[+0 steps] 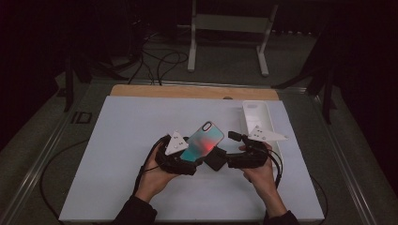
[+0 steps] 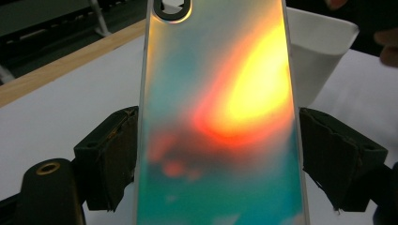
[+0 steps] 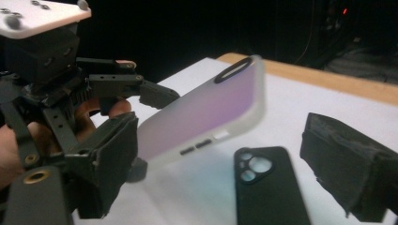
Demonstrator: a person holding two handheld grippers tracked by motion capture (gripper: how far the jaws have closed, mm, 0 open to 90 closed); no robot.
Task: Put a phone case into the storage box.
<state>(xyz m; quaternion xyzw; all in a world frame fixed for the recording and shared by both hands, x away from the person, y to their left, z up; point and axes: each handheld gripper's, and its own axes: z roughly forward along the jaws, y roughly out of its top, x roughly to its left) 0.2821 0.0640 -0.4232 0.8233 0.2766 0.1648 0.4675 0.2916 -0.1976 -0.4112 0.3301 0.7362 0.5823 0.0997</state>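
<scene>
**Iridescent phone case held aloft in left gripper; right gripper open just beside it**

Item 1. Iridescent phone case (image 1: 202, 140): translucent, teal with a red-orange sheen, camera cut-out at its far end. It was held clear of the white table (image 1: 122, 154), tilted, its long axis running from the left gripper up and away toward the far right. In the left gripper view the case (image 2: 218, 117) stood between the two black pads (image 2: 112, 154), which pressed on its long edges.

Item 2. Left gripper (image 1: 180, 157): clenched on the case's near portion, carried in the person's left hand (image 1: 152, 176).

Item 3. Right gripper (image 1: 225, 159): jaws parted, nothing between them. In its own view the case (image 3: 202, 110) lay to the left of the gap, overlapping its left pad (image 3: 110, 154), whether touching cannot be told; the right pad (image 3: 347, 159) stood well apart. This gripper was the nearer free tool; a handover would probably require it to shift toward the case's free far end, across the long axis.

Item 4. Black phone case (image 3: 270, 187): lay flat on the table below the right gripper's open jaws, camera opening up; also seen as a dark shape (image 1: 216, 160) between the two grippers.

Item 5. White tray (image 1: 256, 115): at the far right of the table. Judged a likely container for the cases; it looked empty as far as visible.
</scene>
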